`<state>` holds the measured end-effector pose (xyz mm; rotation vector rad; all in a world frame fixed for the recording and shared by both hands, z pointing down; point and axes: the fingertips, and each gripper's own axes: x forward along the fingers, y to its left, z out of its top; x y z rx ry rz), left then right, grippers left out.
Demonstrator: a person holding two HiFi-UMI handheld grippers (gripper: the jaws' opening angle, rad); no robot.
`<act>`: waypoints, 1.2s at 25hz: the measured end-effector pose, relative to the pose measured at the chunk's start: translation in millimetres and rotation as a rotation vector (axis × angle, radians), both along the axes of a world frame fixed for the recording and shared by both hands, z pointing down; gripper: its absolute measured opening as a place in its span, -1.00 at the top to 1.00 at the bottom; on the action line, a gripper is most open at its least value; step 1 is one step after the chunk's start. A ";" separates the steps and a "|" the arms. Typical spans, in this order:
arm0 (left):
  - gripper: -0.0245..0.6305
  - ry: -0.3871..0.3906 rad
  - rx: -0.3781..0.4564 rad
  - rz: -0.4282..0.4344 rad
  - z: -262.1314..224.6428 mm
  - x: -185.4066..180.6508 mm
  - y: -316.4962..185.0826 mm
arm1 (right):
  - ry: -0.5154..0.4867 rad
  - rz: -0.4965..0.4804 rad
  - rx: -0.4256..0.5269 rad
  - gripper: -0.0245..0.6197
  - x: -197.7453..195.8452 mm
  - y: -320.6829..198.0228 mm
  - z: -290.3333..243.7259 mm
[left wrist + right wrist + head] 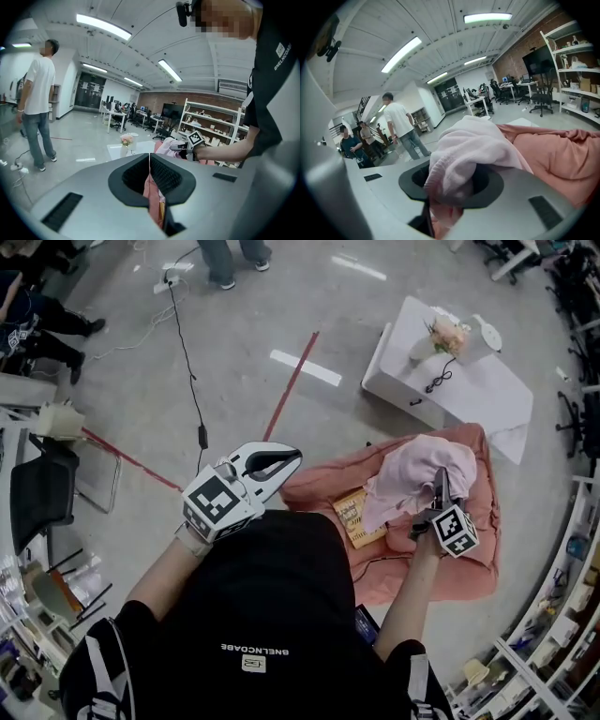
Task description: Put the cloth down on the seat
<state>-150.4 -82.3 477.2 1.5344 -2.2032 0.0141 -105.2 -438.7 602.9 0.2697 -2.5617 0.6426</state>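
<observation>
A pale pink cloth point(417, 474) hangs bunched from my right gripper point(439, 487), which is shut on it just above the salmon-pink cushioned seat point(469, 563). In the right gripper view the cloth point(473, 145) drapes over the jaws and hides them, with the seat point(562, 159) close behind on the right. My left gripper point(292, 457) is held out to the left of the seat, over the floor, shut with nothing in it. In the left gripper view its pads meet in a thin line point(150, 161), and the right gripper point(182, 146) with the cloth shows beyond.
A yellow book point(358, 518) lies on the seat's left part. A low white table point(487, 390) with a flower vase point(448, 337) stands beyond the seat. A black cable point(187, 362) and red tape line point(291, 385) cross the floor. Shelves point(553, 634) stand at the right. A person point(40, 103) stands nearby.
</observation>
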 end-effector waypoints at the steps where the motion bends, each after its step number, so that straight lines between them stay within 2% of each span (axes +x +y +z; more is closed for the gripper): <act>1: 0.88 0.001 -0.005 -0.013 2.1 0.5 1.1 | 0.015 -0.006 -0.003 0.45 -0.4 -1.3 8.3; 12: 0.88 0.005 -0.035 -0.116 19.7 14.7 21.2 | 0.148 -0.022 -0.043 0.45 2.0 0.8 90.6; 24: 0.88 0.028 -0.048 -0.179 31.9 36.5 41.0 | 0.323 -0.024 -0.101 0.45 33.9 26.8 177.7; 30: 0.88 0.039 -0.054 -0.218 38.7 43.9 51.8 | 0.387 -0.030 -0.091 0.41 50.4 34.7 211.9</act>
